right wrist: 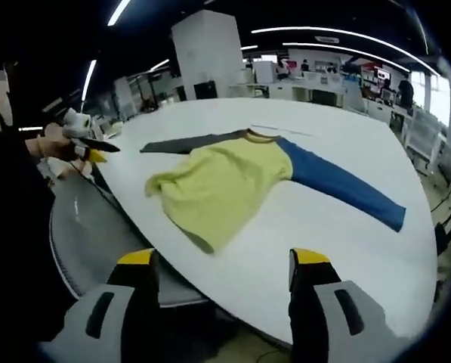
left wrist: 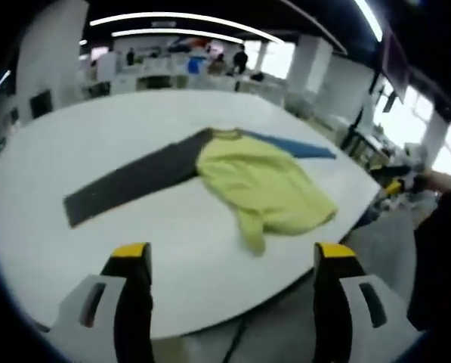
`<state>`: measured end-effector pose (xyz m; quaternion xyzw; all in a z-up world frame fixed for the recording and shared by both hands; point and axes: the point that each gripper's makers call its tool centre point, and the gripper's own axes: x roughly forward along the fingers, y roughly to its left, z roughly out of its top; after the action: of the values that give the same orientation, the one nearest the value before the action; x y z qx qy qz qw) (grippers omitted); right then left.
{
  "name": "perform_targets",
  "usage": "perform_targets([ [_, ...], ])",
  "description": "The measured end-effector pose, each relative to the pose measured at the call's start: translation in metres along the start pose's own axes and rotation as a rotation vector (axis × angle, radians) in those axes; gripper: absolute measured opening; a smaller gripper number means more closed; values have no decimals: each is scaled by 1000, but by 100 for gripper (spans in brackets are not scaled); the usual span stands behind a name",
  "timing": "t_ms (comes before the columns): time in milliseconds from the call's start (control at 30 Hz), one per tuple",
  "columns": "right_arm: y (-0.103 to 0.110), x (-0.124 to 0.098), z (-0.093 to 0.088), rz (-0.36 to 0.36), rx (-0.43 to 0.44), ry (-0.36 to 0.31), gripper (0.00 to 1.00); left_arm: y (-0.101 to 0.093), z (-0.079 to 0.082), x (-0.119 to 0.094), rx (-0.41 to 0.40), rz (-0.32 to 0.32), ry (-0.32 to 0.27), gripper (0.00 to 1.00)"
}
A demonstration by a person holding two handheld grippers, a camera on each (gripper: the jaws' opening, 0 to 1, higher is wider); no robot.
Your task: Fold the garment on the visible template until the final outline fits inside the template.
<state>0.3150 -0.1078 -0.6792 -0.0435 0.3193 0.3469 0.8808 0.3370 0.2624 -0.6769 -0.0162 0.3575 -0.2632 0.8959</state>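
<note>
A long-sleeved garment lies flat on the white table [left wrist: 74, 159], its yellow body [left wrist: 267, 185] rumpled at the hem near the table's edge. One sleeve is dark grey [left wrist: 131, 185] and the other blue [left wrist: 301, 146], both spread outwards. My left gripper [left wrist: 233, 253] hovers open at the table's near edge, short of the hem, holding nothing. In the right gripper view the yellow body [right wrist: 217, 185], blue sleeve [right wrist: 346, 185] and grey sleeve [right wrist: 187, 142] lie ahead on the table [right wrist: 331, 249]. My right gripper [right wrist: 223, 257] stands open and apart from the cloth.
The right gripper [left wrist: 397, 185], held in a hand, shows beyond the table's right edge; the left gripper [right wrist: 89, 149] shows at the far left. A grey round seat [right wrist: 89, 227] sits below the table edge. Desks, a pillar [right wrist: 210, 57] and people stand behind.
</note>
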Motion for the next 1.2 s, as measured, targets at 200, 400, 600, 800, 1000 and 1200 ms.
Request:
perform_targets([
  [200, 2, 25, -14, 17, 5, 38, 39, -14, -20, 28, -31, -5, 44, 75],
  [400, 11, 48, -25, 31, 9, 52, 33, -27, -32, 52, -32, -10, 61, 58],
  [600, 10, 66, -34, 8, 15, 63, 30, -24, -37, 69, -23, -11, 65, 43],
  [800, 11, 80, -36, 4, 8, 73, 29, -27, -33, 81, 4, -6, 47, 31],
  [1000, 12, 91, -44, -1, -29, 102, 27, -27, -37, 91, 27, 21, 61, 24],
  [1200, 11, 97, -47, -20, -36, 116, 28, -27, -38, 97, 47, 37, 60, 16],
])
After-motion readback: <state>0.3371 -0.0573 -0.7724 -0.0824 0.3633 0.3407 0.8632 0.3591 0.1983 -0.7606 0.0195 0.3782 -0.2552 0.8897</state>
